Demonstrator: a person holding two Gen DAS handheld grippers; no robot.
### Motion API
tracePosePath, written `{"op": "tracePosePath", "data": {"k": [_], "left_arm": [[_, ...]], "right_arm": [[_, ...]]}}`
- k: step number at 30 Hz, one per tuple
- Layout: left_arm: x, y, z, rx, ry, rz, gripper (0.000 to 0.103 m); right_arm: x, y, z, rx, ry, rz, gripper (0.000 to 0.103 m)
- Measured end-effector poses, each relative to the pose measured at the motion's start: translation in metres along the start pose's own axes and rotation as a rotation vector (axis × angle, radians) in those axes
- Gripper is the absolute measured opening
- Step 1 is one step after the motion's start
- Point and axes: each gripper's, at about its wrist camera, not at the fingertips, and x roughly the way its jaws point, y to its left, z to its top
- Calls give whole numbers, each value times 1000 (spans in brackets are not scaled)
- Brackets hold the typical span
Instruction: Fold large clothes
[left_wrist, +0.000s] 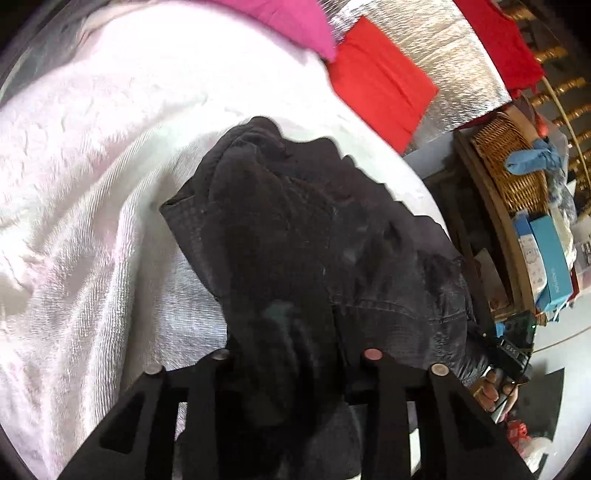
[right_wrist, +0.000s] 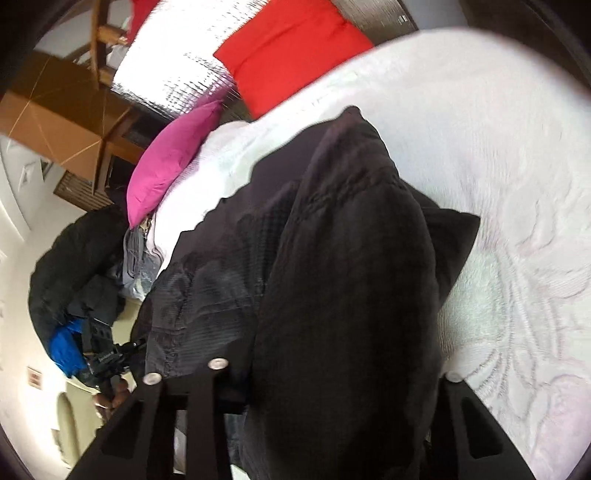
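Holding a dark garment (left_wrist: 314, 236), your left gripper (left_wrist: 295, 360) sits at the lower centre of its frame, cloth bunched between its fingers and draping over them. In the right wrist view the same garment (right_wrist: 332, 258) covers your right gripper (right_wrist: 332, 373), cloth hanging between its fingers; whether those fingers are clamped on it cannot be told. The garment lies across a white bedspread (left_wrist: 92, 166), with a pink pillow (right_wrist: 170, 158) and a red pillow (right_wrist: 291, 48) toward the top of the frame.
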Motion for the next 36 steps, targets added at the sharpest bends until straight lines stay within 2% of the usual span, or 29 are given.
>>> {"op": "tracePosePath", "data": {"k": [2,5,6,7,8,9,10,11,12,13,15,16,18,20,21,23,24,26,28,29,31,32,35,36], "left_arm": [[-10,-8,-4,20,-15,-18,29],[-13,-17,-15,39,4,-16,28],[-14,-15,-21,43,15,-2,28],[-8,-13,-25,57,28,66,28],[-3,-8,-27,64,38,120,32],[5,1,-26,49,56,145,42],[11,4,-26,33,66,152,46],[16,6,-25,29,71,178,53],[18,2,-24,37,67,203,57],[15,-3,-23,50,55,238,57],[4,-18,-24,95,19,299,57],[-4,-28,-25,126,-18,326,58],[-25,-42,-30,161,-93,389,67],[-49,-57,-38,215,-201,450,75],[-62,-60,-44,243,-243,476,78],[-70,-82,-58,317,-303,547,78],[-70,-91,-64,348,-323,580,78],[-63,-111,-81,423,-357,644,80],[-50,-127,-91,473,-360,677,82],[-53,-123,-99,483,-352,680,82],[-32,-122,-107,504,-308,692,82],[-25,-118,-110,511,-285,696,82],[1,-105,-117,542,-205,762,82],[0,-103,-119,542,-199,767,82]], "right_arm": [[-16,9,-5,-14,-26,6,37],[-36,14,-15,-30,-51,-5,36],[-38,14,-17,-35,-55,-21,36],[-38,7,-19,-25,-52,-41,36],[-33,-1,-19,-8,-41,-54,36],[-27,-6,-20,2,-32,-66,36],[-16,-16,-21,18,-12,-82,37],[-4,-30,-23,53,15,-90,40],[0,-38,-24,79,17,-96,56],[0,-43,-25,113,14,-97,69],[-10,-45,-24,155,8,-88,70],[-22,-42,-24,159,-12,-116,70],[-48,-34,-28,140,-73,-179,71],[-80,-22,-36,97,-166,-276,72],[-99,-13,-42,66,-246,-333,74],[-119,5,-51,13,-341,-347,75],[-123,9,-54,-4,-355,-324,75],[-115,28,-61,-46,-338,-280,75],[-95,50,-69,-115,-312,-292,73],[-86,56,-72,-139,-288,-294,69],[-60,64,-76,-159,-212,-298,59],[-49,63,-77,-155,-178,-310,59],[-8,47,-84,-163,-50,-422,60],[-4,48,-86,-188,-45,-442,60]]}}
